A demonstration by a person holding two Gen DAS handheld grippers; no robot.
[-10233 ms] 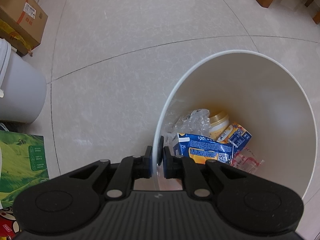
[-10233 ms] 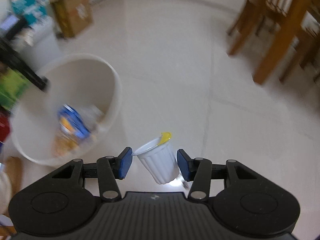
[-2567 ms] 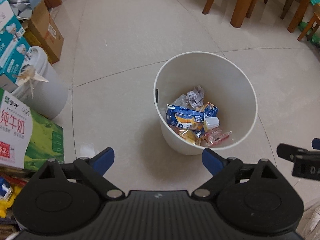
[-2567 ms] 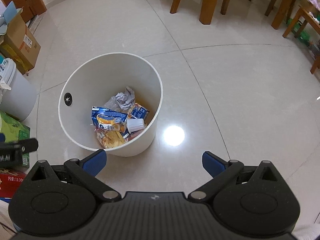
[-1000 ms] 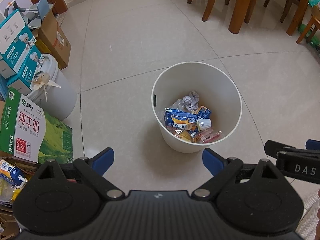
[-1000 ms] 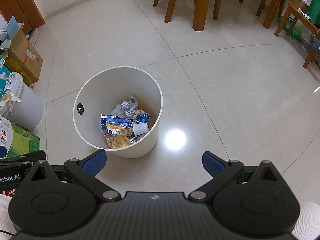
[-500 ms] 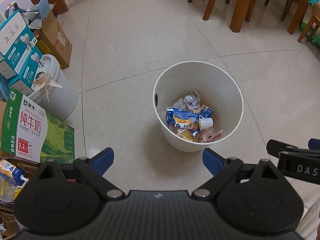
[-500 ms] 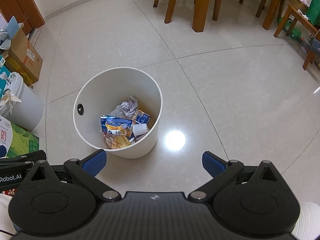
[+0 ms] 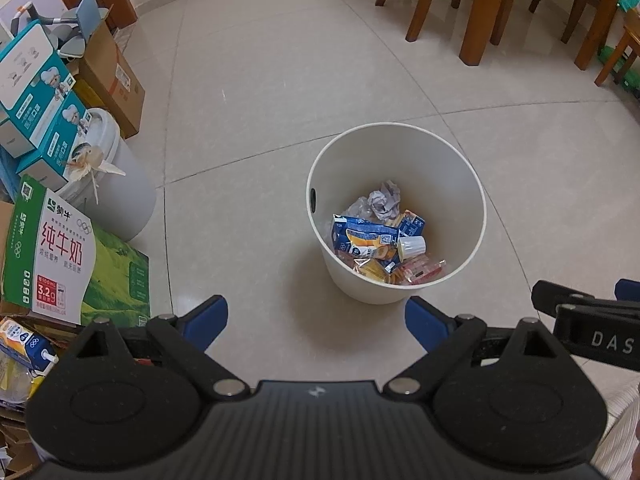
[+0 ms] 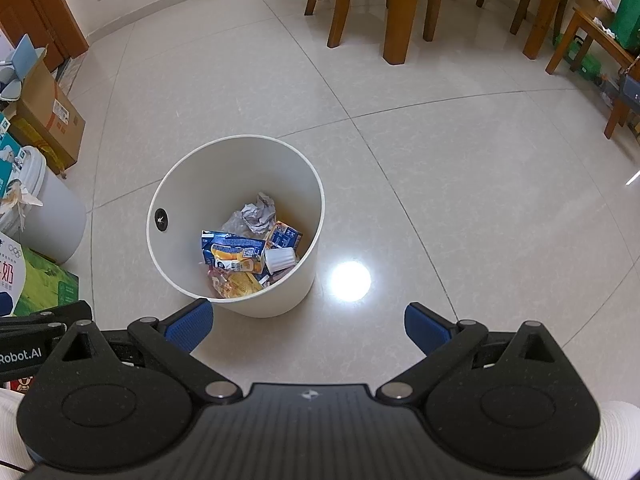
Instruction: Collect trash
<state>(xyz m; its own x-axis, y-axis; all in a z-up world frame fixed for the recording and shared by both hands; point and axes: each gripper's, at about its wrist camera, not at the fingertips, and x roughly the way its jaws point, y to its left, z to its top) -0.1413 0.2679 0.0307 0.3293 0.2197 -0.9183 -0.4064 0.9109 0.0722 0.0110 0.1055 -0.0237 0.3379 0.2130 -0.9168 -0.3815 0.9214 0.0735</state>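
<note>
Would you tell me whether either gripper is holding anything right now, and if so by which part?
Nothing is held. The left gripper and right gripper are both open, with only floor between their fingers; the white cup lies in the bin.

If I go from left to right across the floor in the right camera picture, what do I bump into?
Brown cardboard box → grey lidded bucket → white trash bin → bright light spot on the floor → wooden chair legs.

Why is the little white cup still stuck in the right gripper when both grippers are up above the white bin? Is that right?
Not quite. The right gripper is open and holds nothing; the right wrist view shows its blue pads wide apart. The little white cup lies inside the white bin on the other trash. The left gripper is open too, and both are above the bin.
</note>
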